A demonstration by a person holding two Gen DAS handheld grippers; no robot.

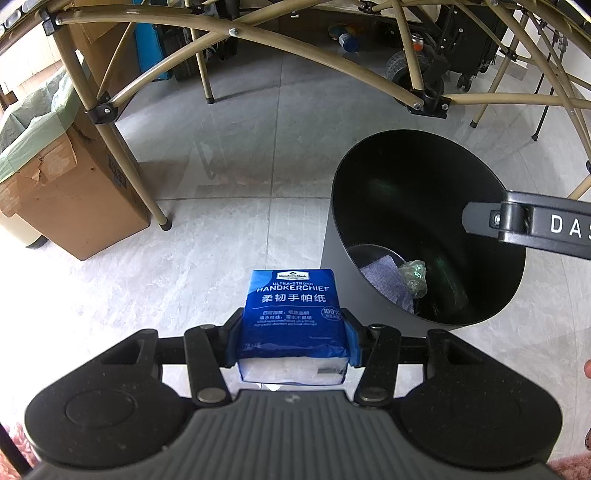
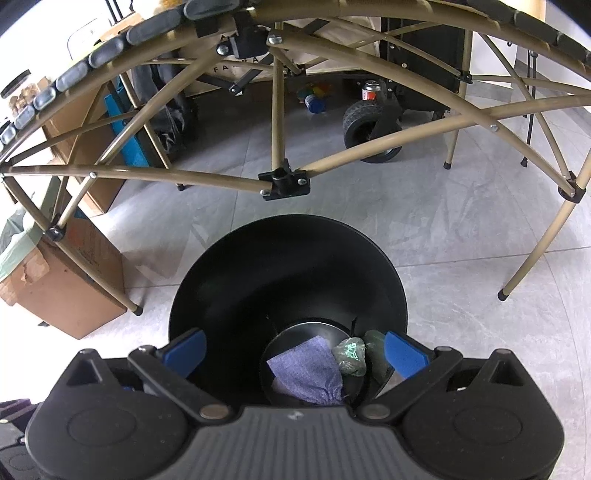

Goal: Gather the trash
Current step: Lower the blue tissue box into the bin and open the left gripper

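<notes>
1. Nearest the left wrist camera, the left gripper (image 1: 293, 338) is clamping a blue handkerchief tissue pack (image 1: 293, 314) between its pads, partly closed; the pack's long axis is pointing away from the camera.
2. The black trash bin (image 1: 369, 162) is standing just to the right of that pack and slightly farther away, so the pack is hanging over floor, not over the opening. A rightward shift looks needed before release.
3. The right gripper (image 2: 295, 354) is hovering directly over the bin mouth with its jaws spread wide and nothing between them; it is the nearer one to the bin.
4. Inside the bin are lying a purple cloth (image 2: 306, 373) and a crumpled greenish wrapper (image 2: 349, 356).
5. The bin is sitting on grey floor tiles (image 1: 229, 155), under a tan folding table frame (image 1: 229, 33); a cardboard box (image 1: 74, 199) is standing at far left.
</notes>
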